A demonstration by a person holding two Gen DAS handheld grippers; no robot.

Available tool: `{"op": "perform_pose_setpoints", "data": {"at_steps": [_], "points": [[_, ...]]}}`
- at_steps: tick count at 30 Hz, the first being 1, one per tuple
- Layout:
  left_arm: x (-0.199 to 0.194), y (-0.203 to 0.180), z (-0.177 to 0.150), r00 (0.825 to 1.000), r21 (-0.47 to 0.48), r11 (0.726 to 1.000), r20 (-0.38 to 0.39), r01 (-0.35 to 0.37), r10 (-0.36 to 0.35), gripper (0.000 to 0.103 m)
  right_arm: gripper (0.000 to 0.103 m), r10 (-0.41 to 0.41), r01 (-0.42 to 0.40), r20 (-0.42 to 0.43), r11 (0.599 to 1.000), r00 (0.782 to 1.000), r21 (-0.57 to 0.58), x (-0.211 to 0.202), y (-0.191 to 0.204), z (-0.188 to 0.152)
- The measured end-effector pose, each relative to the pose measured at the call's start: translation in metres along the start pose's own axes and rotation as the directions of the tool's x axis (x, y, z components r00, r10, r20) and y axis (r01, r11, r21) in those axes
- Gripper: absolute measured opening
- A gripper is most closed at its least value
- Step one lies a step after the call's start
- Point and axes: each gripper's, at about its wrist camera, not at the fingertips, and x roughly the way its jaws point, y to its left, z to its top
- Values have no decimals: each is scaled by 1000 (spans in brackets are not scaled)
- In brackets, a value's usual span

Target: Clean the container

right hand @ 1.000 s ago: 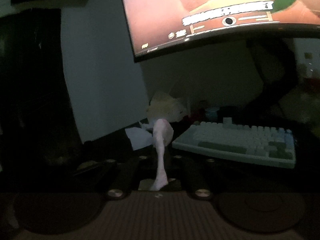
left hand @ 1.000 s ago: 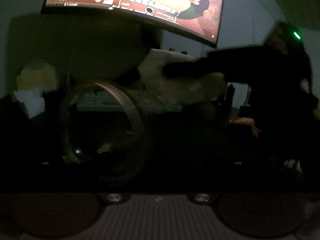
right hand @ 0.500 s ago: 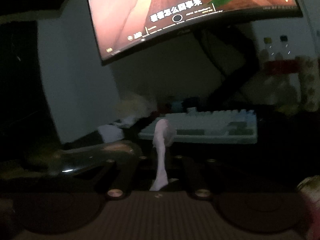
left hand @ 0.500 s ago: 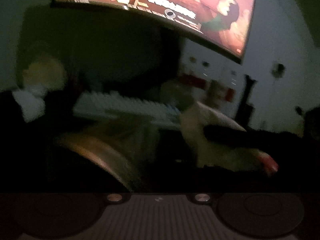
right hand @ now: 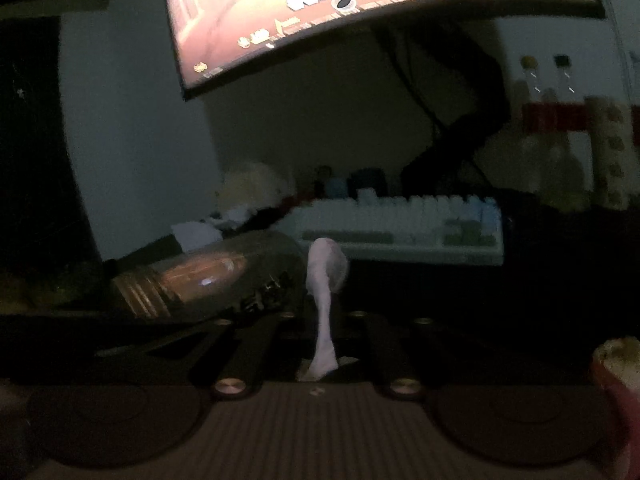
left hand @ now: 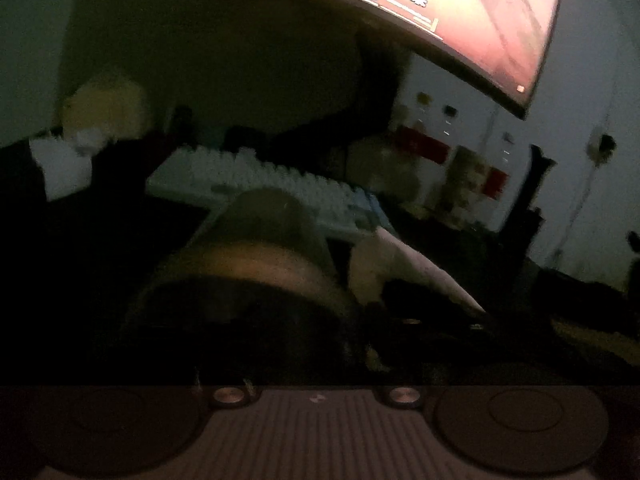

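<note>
The curved monitor (right hand: 360,12) shows a band of pale characters across its picture, with a small round dark icon just under them and a few tiny symbols along the lower edge of the screen; all of it is too blurred to read, and the left wrist view of the monitor (left hand: 400,0) gives only smeared marks and the same dark dot. The clear jar (right hand: 224,276) lying on its side carries dark printed characters near its base, also unreadable. The bottles (right hand: 548,116) at the right wear red labels with no legible wording.
</note>
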Motion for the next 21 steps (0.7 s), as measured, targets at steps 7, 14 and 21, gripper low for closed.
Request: {"op": "perform_pose_setpoints", "data": {"at_steps": [7,14,21], "points": [[-17,8,-10,999,-5,1000,-38,-12,12,58,7,-25,25,-20,999,999,35,1,-1,-8],[-21,4,-7,999,43,999,-28,-33,35,61,62,-63,60,47,996,997,65,-9,6,-8],[-24,3,-11,998,86,995,-26,-51,54,68,103,-107,96,175,993,979,72,-31,14,-8]]}}
